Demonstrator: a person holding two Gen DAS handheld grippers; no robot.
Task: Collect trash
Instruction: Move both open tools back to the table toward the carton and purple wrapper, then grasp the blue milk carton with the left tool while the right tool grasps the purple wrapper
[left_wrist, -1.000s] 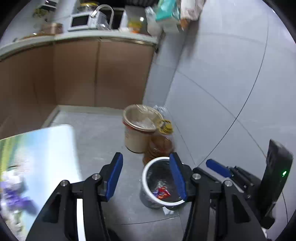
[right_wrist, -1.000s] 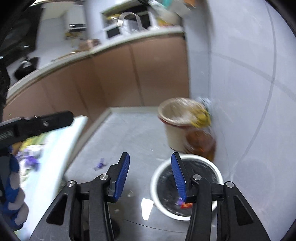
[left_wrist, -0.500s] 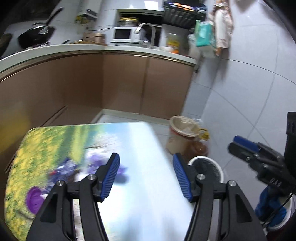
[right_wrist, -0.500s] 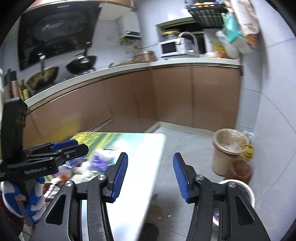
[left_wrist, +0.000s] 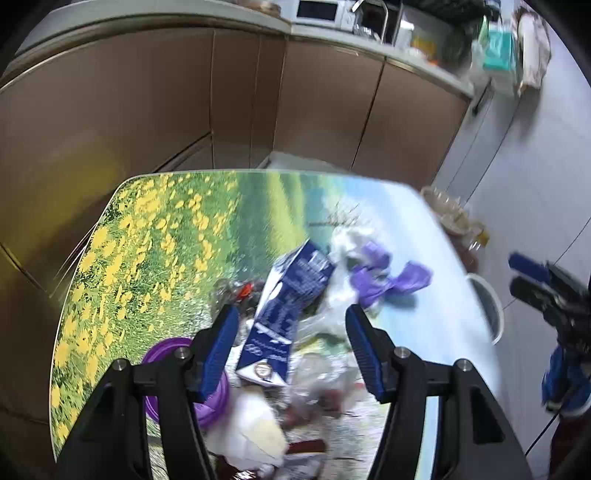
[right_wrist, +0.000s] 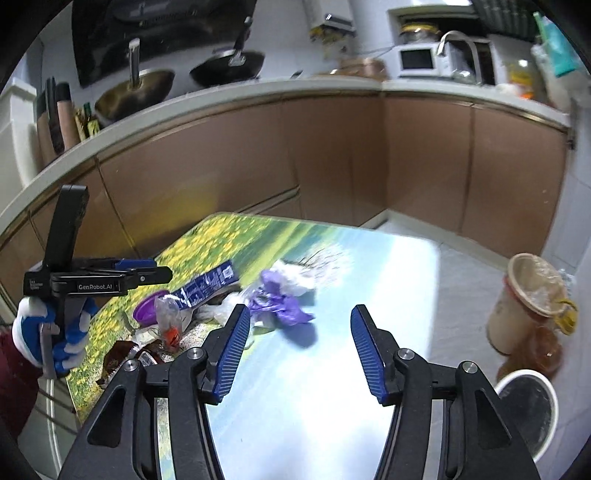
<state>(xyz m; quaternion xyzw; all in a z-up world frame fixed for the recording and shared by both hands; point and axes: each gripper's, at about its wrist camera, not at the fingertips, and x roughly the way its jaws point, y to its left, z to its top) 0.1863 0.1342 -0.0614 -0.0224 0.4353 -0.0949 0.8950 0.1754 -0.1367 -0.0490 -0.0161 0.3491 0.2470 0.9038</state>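
Both grippers were over the white bin (right_wrist: 526, 410) on the floor. They have swung away to the table (left_wrist: 155, 221). The left gripper (left_wrist: 288, 347) is above the trash pile now. The right gripper (right_wrist: 299, 347) has its jaws opening, nothing between them.

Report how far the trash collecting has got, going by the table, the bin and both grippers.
Done: little that shows; the bin beside the table looks dark inside, contents unclear. In hand: nothing. The left gripper is open above the blue carton, and the right gripper is opening, empty, over bare table. Left: the carton, purple glove, purple lid and wrappers all lie on the table.
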